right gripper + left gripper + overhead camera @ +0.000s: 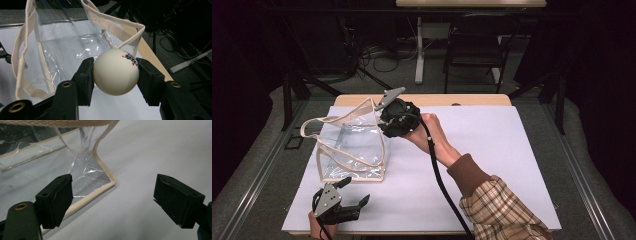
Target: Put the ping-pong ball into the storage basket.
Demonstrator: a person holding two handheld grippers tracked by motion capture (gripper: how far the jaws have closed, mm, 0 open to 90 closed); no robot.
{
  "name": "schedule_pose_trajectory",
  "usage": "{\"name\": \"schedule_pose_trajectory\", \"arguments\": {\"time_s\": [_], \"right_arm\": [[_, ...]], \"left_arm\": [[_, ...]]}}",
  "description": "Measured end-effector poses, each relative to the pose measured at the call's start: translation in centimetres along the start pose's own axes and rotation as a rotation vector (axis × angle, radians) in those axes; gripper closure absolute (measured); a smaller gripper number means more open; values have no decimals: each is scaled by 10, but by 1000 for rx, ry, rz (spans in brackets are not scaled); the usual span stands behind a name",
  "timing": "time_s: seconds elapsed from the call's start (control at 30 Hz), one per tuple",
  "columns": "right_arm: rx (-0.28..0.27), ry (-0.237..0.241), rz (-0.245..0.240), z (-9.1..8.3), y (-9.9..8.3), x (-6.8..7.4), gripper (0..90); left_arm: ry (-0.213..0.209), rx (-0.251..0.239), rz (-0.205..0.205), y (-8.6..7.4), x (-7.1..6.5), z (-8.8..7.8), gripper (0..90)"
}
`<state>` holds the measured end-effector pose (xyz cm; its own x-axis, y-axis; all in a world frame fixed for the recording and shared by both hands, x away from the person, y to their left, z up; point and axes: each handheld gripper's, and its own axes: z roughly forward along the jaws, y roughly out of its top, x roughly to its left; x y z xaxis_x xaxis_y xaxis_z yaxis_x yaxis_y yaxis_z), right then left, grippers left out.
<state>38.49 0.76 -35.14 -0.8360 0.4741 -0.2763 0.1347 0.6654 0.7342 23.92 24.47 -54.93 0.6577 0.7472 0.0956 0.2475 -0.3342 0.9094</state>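
Right gripper view: the right gripper (115,72) has its jaws closed on a white ball (115,72), one pad pressed against each side. The ball carries a small black and red print near its top. It is held above the surface (120,107), just in front of the open mouth of a clear bag (62,45). The bag has cream edging and cream handles (21,50), one handle looping behind the ball.

High view: the right gripper (388,116) sits at the bag's (354,145) upper right corner, over its rim, held by the right hand (432,132). The bag stands on the white surface (492,150), left of centre. The left gripper (349,192) rests near the front edge of the surface, just below the bag and apart from it.

Left gripper view: the left gripper (113,200) has its jaws wide open with nothing between them. The bag's lower corner (110,181) lies just ahead of the left-hand pad, not touching it.
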Motion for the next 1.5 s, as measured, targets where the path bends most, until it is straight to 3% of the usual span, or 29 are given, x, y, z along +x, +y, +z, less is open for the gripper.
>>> {"name": "schedule_pose_trajectory", "arguments": {"time_s": [0.7, 1.5], "right_arm": [[3, 18, -28, 13, 11, 11, 510], [-2, 32, -14, 30, 15, 19, 510]], "left_arm": [[-2, -1, 1, 0, 0, 0, 160], [-1, 1, 1, 0, 0, 0, 160]]}}
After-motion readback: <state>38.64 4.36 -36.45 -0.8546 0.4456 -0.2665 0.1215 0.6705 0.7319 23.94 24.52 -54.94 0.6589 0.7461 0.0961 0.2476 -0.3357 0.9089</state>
